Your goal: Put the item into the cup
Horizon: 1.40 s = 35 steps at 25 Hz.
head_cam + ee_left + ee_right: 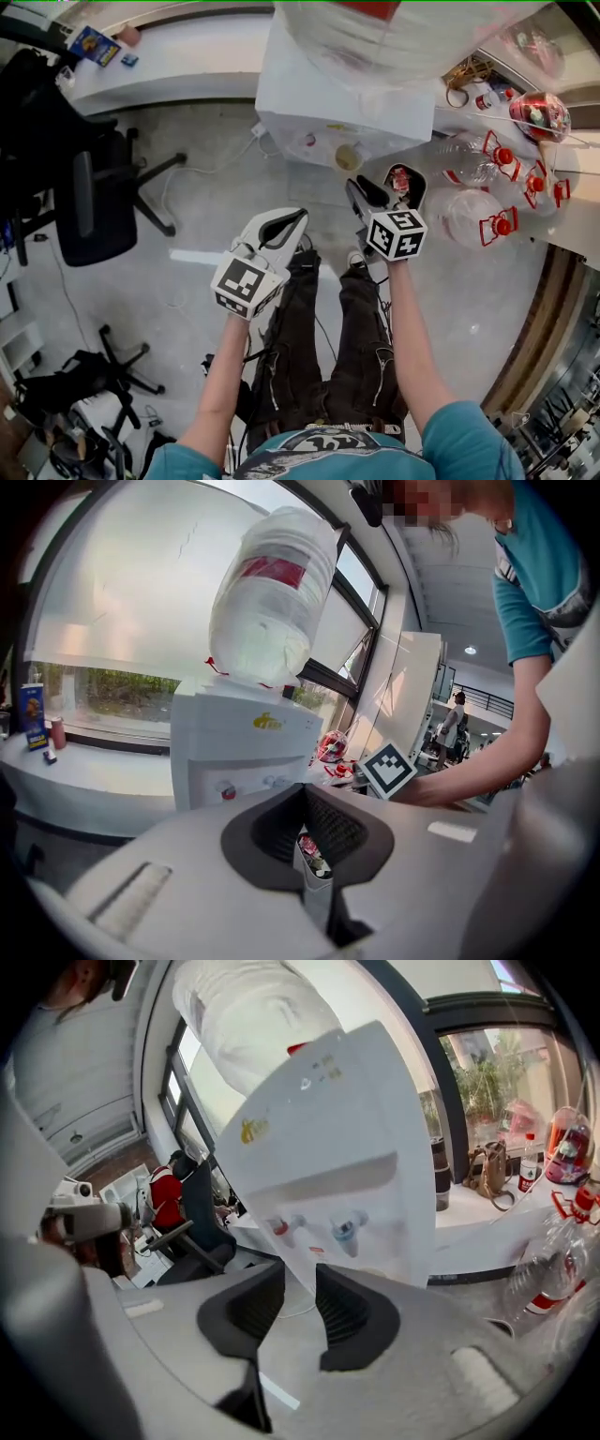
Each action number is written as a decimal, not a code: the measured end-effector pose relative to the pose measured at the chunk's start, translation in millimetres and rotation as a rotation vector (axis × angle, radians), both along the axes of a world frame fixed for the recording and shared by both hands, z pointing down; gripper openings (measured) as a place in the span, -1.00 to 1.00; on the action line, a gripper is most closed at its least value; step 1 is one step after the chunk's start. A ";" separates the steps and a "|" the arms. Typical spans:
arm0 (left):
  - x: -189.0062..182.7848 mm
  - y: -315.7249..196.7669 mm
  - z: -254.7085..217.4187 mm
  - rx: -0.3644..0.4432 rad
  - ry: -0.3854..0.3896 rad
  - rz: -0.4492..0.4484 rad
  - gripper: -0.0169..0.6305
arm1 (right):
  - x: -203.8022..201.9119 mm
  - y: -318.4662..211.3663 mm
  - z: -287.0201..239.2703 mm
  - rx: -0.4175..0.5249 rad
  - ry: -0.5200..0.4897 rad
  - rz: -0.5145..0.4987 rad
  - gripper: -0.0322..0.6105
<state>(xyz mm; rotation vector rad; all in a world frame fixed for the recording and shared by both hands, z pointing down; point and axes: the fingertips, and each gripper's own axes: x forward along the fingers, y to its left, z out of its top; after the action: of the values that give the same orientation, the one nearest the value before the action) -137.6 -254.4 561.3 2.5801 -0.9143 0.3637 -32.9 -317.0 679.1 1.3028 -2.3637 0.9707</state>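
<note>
I stand on the floor with both grippers raised toward a water dispenser. My left gripper has its jaw tips together. A small red-and-white thing shows in the slit behind those tips. Whether the pads press on it or it lies beyond them I cannot tell. In the head view a similar red-and-white item sits against a dark rounded shape at the tip of my right gripper. The right gripper view shows its jaws open with nothing between them. I cannot make out a cup.
The white water dispenser with its big bottle stands straight ahead. Several clear plastic bottles with red caps lie to the right by a curved ledge. A black office chair stands at the left. A white counter runs along the back.
</note>
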 end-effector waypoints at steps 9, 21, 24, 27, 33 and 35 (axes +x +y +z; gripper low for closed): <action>13.2 17.0 -42.1 0.024 0.010 0.049 -0.91 | -1.5 34.5 -91.9 0.094 -0.042 -0.029 -0.61; 14.4 41.8 -93.4 0.041 0.017 0.087 -0.91 | -6.7 64.2 -184.7 0.202 -0.065 -0.051 -0.62; 10.1 52.2 -99.1 0.045 0.019 0.098 -0.91 | -13.5 74.6 -205.7 0.231 -0.074 -0.059 -0.62; 6.5 63.1 -104.4 0.045 0.021 0.110 -0.91 | -20.7 88.1 -220.4 0.247 -0.074 -0.070 -0.62; 2.8 85.5 -103.0 0.025 0.024 0.138 -0.91 | -28.0 115.0 -234.9 0.253 -0.065 -0.071 -0.62; 4.8 91.1 -100.7 0.022 0.020 0.154 -0.91 | -28.0 122.3 -238.5 0.252 -0.066 -0.073 -0.62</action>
<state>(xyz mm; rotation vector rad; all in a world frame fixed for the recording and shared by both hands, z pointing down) -132.8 -163.3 460.7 2.6771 -0.7189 0.3711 -60.9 -194.7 440.6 1.2751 -2.6331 0.7227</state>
